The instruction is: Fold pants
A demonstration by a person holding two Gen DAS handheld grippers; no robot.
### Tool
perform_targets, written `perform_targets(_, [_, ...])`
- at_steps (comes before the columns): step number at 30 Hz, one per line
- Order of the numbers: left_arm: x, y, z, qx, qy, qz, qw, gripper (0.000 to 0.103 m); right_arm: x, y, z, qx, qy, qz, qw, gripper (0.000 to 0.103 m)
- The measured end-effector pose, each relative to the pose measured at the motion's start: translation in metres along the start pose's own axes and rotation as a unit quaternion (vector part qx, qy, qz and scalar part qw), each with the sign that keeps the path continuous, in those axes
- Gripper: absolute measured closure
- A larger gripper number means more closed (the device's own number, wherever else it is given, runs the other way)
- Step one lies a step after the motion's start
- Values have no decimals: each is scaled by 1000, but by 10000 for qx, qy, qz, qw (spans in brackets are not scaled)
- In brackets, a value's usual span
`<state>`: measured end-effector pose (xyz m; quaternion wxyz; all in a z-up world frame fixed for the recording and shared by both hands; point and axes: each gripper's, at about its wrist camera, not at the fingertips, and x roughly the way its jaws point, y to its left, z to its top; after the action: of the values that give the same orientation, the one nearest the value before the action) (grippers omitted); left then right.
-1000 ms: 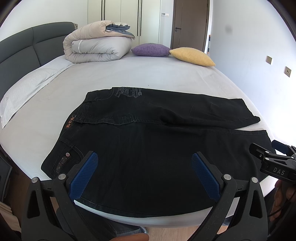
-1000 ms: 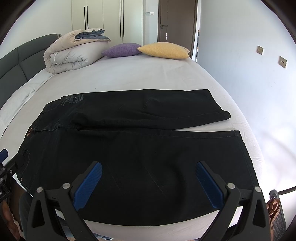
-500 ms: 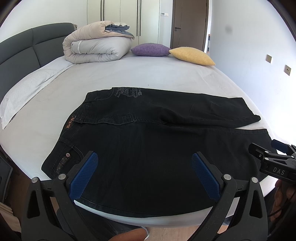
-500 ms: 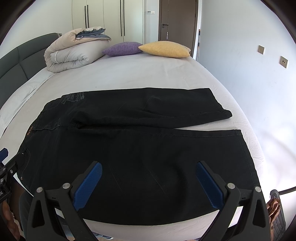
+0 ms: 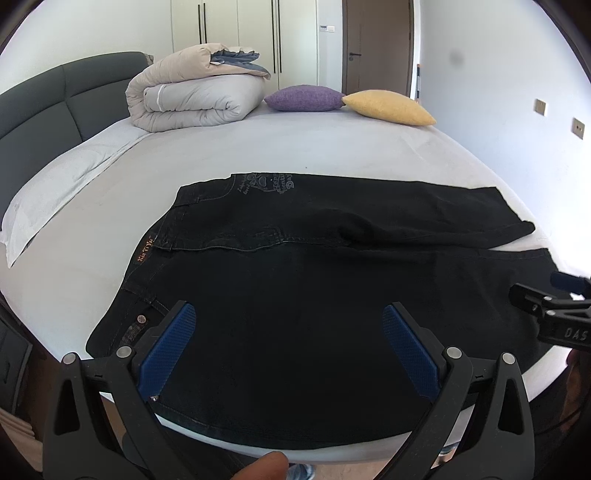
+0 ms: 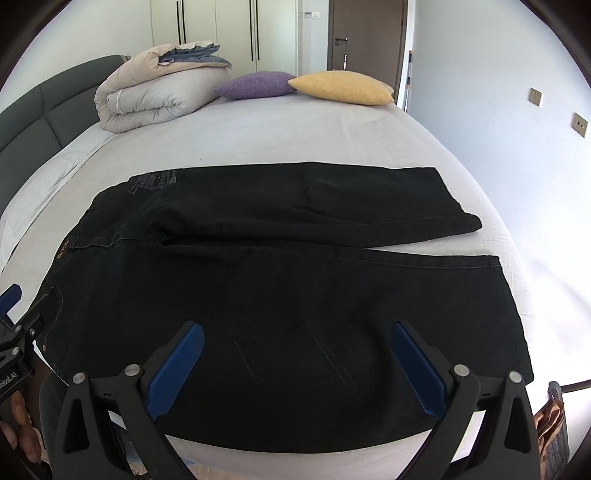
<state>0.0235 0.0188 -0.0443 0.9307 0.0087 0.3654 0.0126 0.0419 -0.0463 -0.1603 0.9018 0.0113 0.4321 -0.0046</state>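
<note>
the black pants (image 5: 314,295) are lying flat on the white bed (image 5: 295,155), near the front edge, with the waist to the left and the two legs pointing right. the legs are lying side by side and touching along the middle, so the pants look spread out and ready, and no fold looks done yet. the left gripper (image 5: 291,347) is hanging over the waist end with its blue fingers (image 5: 168,347) spread wide apart, and it is holding nothing. the right gripper (image 6: 299,365) is hanging over the near leg, closer to the leg ends, and its blue fingers (image 6: 417,369) are spread wide too, with nothing between them. i think the two are sitting one at each end of the near side so they can grab that edge and lift it over the far leg. both look like they are above the cloth, but i cannot tell if they are touching it. the sheet is looking smooth and soft, so the cloth should be sliding easily on it. far back, a rolled blanket (image 5: 195,96) is sitting by the dark headboard (image 5: 40,103), and a purple pillow (image 5: 303,98) and a yellow pillow (image 5: 388,108) are lying side by side. behind them are white closet doors (image 5: 240,33) and a brown door (image 5: 376,40). the wall on the right is having two small switches (image 6: 580,124).
</note>
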Motion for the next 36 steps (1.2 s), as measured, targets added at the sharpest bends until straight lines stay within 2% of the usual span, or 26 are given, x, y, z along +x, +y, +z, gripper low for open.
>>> perform_targets(3, [21, 9, 4, 149, 256, -303, 9991, 0, 6, 4, 8, -136, 25, 85, 9999, 0])
perform_targets(5, [36, 20, 6, 117, 412, -516, 9977, 0, 12, 7, 17, -290, 27, 367, 9989, 0])
perform_targets(8, [53, 29, 10, 393, 317, -465, 9976, 0, 18, 9, 32, -491, 23, 778, 9958, 0])
perform_targets(10, [62, 39, 14, 575, 47, -301, 9979, 0, 26, 9, 44, -642, 55, 1091, 9919, 0])
perform_targets(12, [81, 52, 26, 833, 342, -190, 9958, 0, 39, 7, 58, -862, 219, 1207, 9887, 0])
perform_targets(15, [116, 82, 55, 835, 697, 97, 9940, 0, 54, 7, 76, -1290, 259, 1094, 9853, 5])
perform_targets(18, [150, 122, 106, 856, 506, -13, 9950, 0, 71, 0, 98, -1567, 347, 1208, 9796, 11])
perform_targets(20, [172, 137, 137, 1066, 420, -126, 9933, 0, 83, -5, 110, -1715, 430, 1414, 9740, 25])
perform_targets(22, [209, 149, 174, 1434, 667, -443, 9864, 0, 98, -7, 122, -2080, 503, 1492, 9654, 30])
perform_targets(23, [223, 150, 186, 1606, 811, -484, 9825, 0, 102, -6, 123, -2186, 504, 1521, 9626, 33])
perform_targets(25, [262, 152, 208, 2022, 1216, -706, 9692, 0, 115, -8, 131, -2370, 554, 1663, 9556, 34])
perform_targets(27, [286, 149, 219, 2321, 1442, -861, 9581, 0, 124, -9, 136, -2410, 600, 1787, 9520, 34])
perform_targets(30, [316, 144, 233, 2486, 1808, -1383, 9415, 0, 135, -7, 138, -2488, 654, 1941, 9466, 38])
perform_targets(32, [336, 143, 240, 2584, 1990, -1513, 9331, 0, 144, -3, 139, -2600, 696, 1995, 9422, 44])
perform_targets(36, [373, 140, 246, 2577, 2437, -1904, 9154, 5, 157, 4, 139, -2664, 826, 2148, 9360, 50])
